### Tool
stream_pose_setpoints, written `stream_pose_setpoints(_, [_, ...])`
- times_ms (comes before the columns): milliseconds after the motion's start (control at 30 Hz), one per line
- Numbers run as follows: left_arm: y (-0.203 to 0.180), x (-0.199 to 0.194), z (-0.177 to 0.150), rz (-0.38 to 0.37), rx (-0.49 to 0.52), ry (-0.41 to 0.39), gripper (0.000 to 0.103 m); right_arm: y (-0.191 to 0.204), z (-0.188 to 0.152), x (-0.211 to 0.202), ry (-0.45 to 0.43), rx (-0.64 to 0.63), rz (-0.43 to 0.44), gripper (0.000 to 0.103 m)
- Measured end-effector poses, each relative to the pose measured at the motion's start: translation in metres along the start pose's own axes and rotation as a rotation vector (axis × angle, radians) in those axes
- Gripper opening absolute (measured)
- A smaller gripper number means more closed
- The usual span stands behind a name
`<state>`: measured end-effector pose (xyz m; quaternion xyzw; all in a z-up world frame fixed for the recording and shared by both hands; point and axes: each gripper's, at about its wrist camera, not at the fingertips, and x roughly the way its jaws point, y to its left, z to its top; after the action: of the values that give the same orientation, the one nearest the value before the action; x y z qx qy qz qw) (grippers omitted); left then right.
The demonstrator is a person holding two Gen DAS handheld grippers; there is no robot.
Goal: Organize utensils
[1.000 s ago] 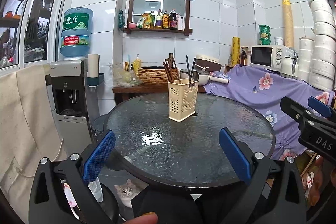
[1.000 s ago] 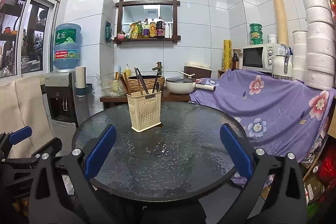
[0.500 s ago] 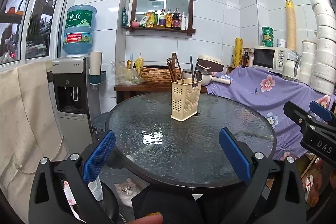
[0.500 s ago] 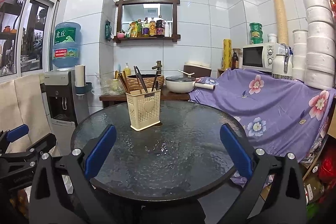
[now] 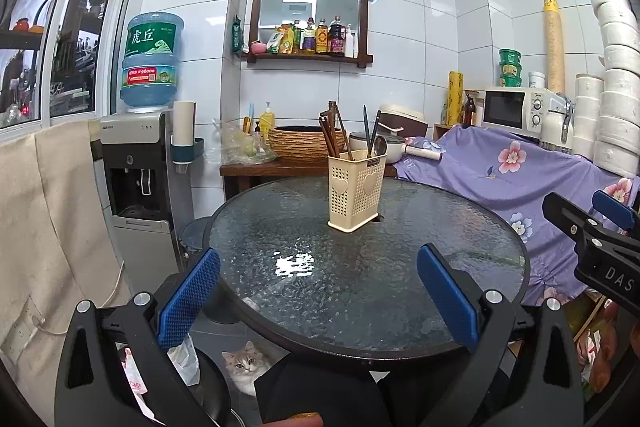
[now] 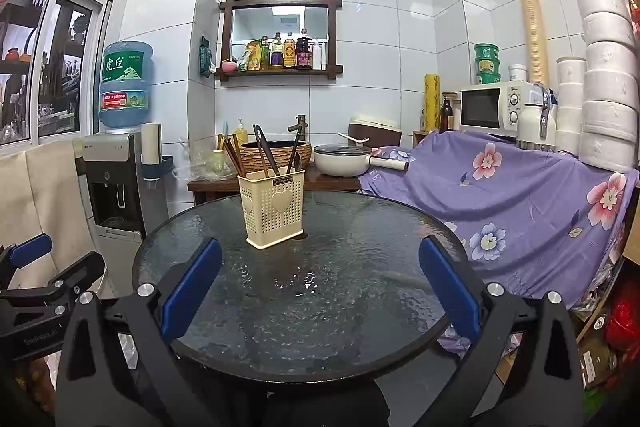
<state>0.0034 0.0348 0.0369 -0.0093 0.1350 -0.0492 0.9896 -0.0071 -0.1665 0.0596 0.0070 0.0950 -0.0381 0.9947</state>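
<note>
A cream perforated utensil holder [image 5: 355, 193] stands upright on the far half of a round glass table [image 5: 460, 247]; it also shows in the right wrist view [image 6: 272, 213]. It holds brown chopsticks [image 5: 330, 137] on its left side and dark utensils [image 5: 372, 137] on its right side. My left gripper [image 5: 320, 297] is open and empty, held back over the near table edge. My right gripper [image 6: 318, 289] is open and empty, also at the near edge. The right gripper shows at the left view's right edge [image 5: 592, 239].
A water dispenser [image 5: 138, 163] stands left of the table. A wooden side table [image 5: 280, 169] with a basket and a pot is behind. A purple floral cloth [image 6: 520, 195] covers the counter on the right. A cat [image 5: 246, 367] sits under the table.
Both grippers have drifted slightly, and the holder sits a little higher and further right in the left view. Both grippers stay open and empty.
</note>
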Motion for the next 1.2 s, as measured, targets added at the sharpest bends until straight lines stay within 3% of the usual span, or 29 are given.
stream_pose_setpoints(1200, [-0.0009, 0.0026, 0.0012, -0.007, 0.005, 0.006, 0.097, -0.0029, -0.0045, 0.0025, 0.007, -0.004, -0.010, 0.097])
